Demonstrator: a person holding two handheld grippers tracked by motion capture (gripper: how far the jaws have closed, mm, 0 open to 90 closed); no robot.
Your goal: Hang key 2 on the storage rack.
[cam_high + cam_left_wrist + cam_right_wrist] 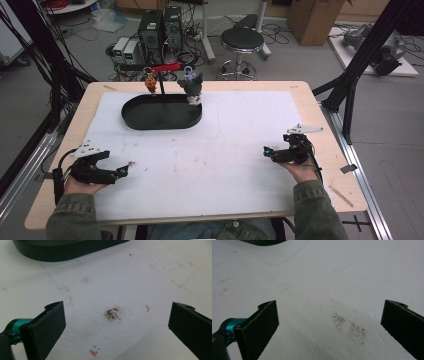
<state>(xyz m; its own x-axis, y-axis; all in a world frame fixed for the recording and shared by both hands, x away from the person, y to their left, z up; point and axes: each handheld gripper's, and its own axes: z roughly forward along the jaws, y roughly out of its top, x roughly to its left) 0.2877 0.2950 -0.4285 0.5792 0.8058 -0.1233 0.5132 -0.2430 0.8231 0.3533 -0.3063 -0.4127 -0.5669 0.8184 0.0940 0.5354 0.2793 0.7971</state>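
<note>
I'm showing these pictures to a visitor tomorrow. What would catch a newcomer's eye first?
Most likely the black oval tray at the far left of the white mat, with a stand rising from its far edge whose red bar carries an orange charm and a dark plush figure. Next come the left gripper and right gripper, resting at the near corners with jaws wide open and nothing between them.

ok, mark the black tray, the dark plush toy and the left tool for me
black tray (134, 119), high view, on its near-left rim.
dark plush toy (191, 86), high view, on its body, at the tray's far right edge.
left tool (127, 170), high view, midway between its open fingertips.
</note>
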